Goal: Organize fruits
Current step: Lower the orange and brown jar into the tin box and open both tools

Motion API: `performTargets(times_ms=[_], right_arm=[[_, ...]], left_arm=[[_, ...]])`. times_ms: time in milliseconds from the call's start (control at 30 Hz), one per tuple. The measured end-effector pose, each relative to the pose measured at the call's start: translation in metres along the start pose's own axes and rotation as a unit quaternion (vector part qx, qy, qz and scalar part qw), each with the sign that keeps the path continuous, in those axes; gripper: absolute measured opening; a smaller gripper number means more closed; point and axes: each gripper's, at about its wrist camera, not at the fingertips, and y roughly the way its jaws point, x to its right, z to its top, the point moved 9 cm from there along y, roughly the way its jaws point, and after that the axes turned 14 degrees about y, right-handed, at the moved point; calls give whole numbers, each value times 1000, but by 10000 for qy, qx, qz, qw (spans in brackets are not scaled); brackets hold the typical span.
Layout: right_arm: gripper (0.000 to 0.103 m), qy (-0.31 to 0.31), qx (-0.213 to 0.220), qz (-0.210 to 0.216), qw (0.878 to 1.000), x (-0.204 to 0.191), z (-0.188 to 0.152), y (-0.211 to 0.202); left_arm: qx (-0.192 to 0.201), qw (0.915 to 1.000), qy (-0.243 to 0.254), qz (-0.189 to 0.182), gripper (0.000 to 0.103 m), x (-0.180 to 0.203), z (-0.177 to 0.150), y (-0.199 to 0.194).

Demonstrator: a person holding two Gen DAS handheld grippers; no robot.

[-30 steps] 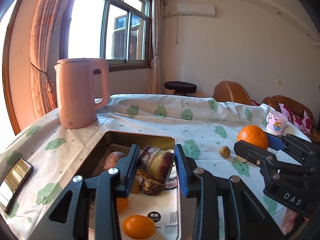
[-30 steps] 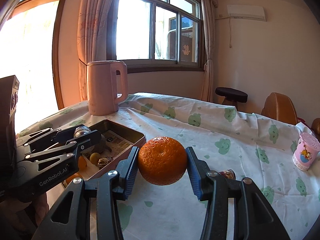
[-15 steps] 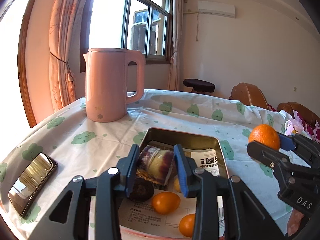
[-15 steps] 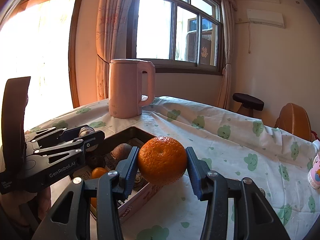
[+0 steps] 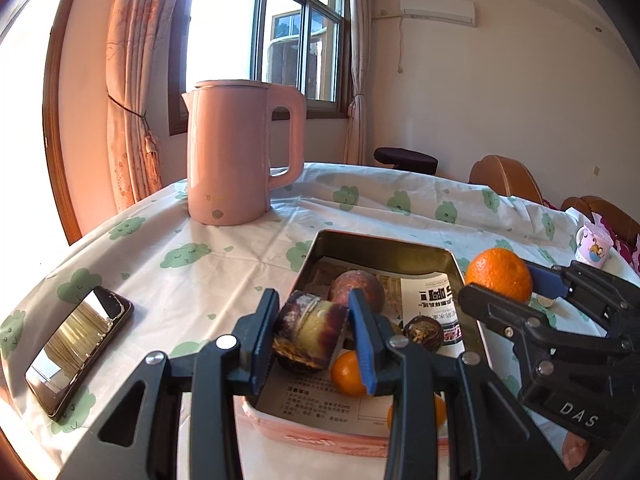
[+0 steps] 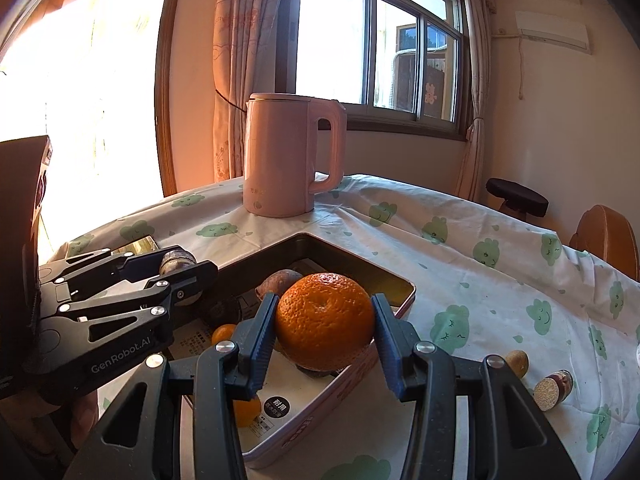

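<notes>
My left gripper is shut on a short purple sugarcane piece and holds it above the near left part of the metal tray. The tray is lined with printed paper and holds a passion fruit, small oranges and dark round fruits. My right gripper is shut on a large orange above the tray's right side; it also shows in the left wrist view. The left gripper shows in the right wrist view.
A pink kettle stands behind the tray. A phone lies at the table's left edge. A pink cup stands far right. A small brown fruit and another sugarcane piece lie on the cloth to the right.
Both grippers have moved left and forward over the tray, each still holding its fruit. The kettle now looks closer.
</notes>
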Motion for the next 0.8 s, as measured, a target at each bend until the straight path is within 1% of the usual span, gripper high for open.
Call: performTargets(times_ms=[800], right_arm=[[49, -95, -372, 51, 9992, -10, -20, 20]], left_arm=[[-225, 9997, 74, -22, 37, 2, -16, 9]])
